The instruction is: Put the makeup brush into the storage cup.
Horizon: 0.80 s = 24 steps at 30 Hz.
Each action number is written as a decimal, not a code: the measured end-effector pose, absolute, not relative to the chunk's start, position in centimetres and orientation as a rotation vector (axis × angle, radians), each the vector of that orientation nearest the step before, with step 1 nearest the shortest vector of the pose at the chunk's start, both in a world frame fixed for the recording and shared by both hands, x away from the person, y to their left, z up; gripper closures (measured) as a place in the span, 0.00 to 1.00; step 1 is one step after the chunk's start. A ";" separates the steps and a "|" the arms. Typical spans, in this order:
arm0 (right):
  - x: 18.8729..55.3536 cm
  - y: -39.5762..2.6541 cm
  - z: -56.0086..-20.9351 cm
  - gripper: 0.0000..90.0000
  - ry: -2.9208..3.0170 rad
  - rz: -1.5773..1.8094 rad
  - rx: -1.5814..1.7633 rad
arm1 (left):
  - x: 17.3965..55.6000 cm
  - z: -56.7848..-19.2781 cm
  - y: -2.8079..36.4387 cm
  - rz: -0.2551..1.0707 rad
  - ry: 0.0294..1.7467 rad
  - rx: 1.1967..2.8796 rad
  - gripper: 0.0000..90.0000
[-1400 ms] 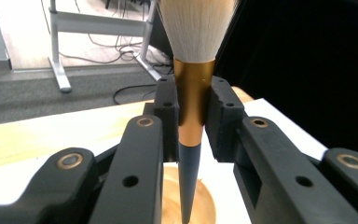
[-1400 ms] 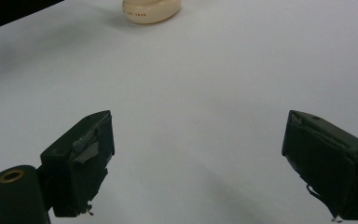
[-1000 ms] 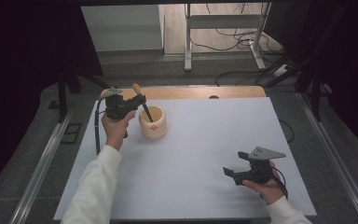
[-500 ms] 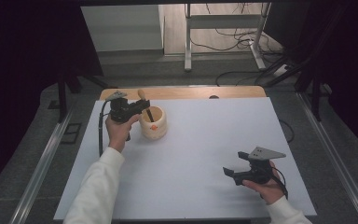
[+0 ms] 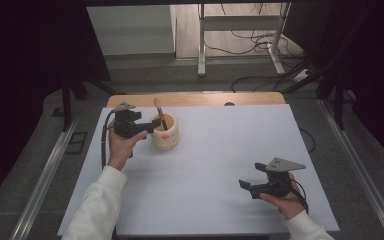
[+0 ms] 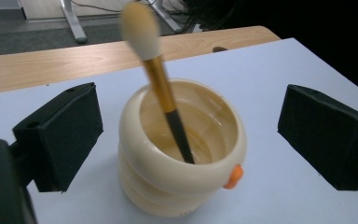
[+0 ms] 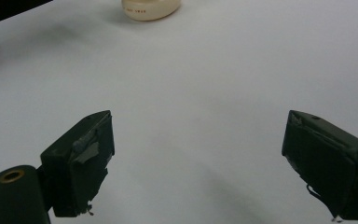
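My left gripper point(image 6: 186, 140), jaws wide apart, flanks the cream pot point(image 6: 182, 158); nudging it could tip out the leaning brush point(image 6: 161, 84); my right gripper point(image 5: 260, 184) hangs open, well apart

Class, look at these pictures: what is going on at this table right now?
A person holds a gripper in each hand over a white table. The left gripper, jaws open, flanks a cream ribbed cup with a makeup brush leaning inside. The right gripper is open above bare table, far from the cup.
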State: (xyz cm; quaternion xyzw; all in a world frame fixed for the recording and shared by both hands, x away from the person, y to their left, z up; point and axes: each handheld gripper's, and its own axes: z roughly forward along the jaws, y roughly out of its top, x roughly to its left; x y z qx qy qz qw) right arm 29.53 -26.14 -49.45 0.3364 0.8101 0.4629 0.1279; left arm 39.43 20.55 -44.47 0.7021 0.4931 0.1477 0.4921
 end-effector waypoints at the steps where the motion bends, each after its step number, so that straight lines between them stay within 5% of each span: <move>1: 29.5 -26.1 -49.5 0.10 2.358 1.346 0.979 | 39.2 -44.5 20.6 0.355 1.188 1.704 0.08; 24: 29.6 -26.2 -49.5 0.10 2.349 1.332 0.993 | 31.4 -47.5 21.3 0.264 1.039 1.793 0.10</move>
